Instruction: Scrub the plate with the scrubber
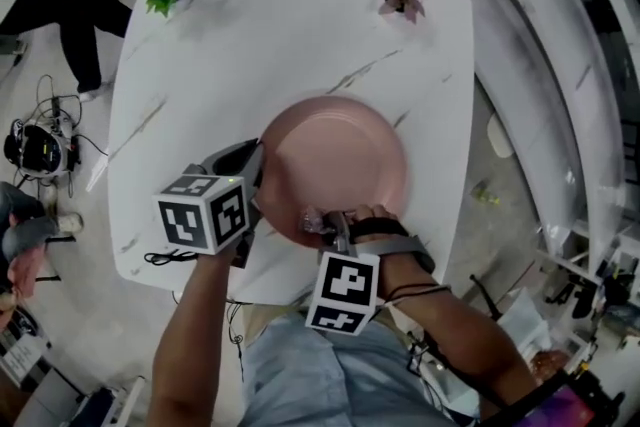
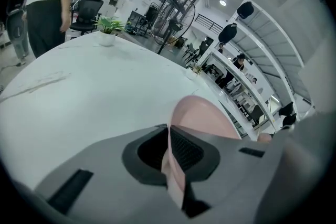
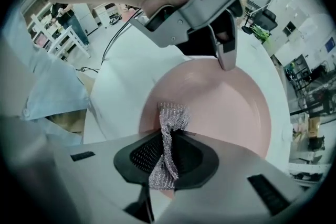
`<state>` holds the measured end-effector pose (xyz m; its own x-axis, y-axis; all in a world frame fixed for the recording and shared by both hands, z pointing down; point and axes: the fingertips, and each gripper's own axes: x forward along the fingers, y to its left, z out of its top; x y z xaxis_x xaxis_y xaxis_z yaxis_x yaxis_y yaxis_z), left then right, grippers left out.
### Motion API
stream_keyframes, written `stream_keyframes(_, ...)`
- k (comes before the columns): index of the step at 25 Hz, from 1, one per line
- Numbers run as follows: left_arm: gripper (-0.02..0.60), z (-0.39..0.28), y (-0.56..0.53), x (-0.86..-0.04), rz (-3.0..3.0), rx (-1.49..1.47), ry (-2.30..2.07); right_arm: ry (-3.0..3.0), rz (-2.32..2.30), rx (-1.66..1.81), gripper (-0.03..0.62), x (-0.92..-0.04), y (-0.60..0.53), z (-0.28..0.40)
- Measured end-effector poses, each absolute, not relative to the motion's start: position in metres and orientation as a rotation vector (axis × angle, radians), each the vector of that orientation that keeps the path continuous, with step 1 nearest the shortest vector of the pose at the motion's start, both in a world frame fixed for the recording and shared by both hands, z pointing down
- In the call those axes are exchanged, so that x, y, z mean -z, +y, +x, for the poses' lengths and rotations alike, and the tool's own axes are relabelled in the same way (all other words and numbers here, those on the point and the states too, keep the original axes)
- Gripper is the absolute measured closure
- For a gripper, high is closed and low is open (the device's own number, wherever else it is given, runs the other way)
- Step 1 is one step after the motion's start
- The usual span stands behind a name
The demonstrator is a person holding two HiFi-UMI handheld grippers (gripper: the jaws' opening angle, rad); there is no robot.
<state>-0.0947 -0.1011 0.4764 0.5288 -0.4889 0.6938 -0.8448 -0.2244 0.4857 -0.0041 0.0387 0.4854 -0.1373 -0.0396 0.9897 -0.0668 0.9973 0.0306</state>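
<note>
Between my left fingers [image 2: 149,152] the plate [image 2: 202,115] rim is clamped; my right fingers [image 3: 139,157] pinch the scrubber [image 3: 169,120] against its near edge.

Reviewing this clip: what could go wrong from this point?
1. The left gripper clamps the plate only at its rim; scrubbing pressure might twist it loose.
2. The right gripper pinches a narrow fold of the scrubber, which may slip out under friction.
</note>
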Motion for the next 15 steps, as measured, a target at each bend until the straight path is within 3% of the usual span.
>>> stream_keyframes(15,0.565,-0.094,-0.1,-0.476,1.867,-0.5,-1.09,-1.544,0.372,-0.199,0.523,-0.486,-0.031,0.066)
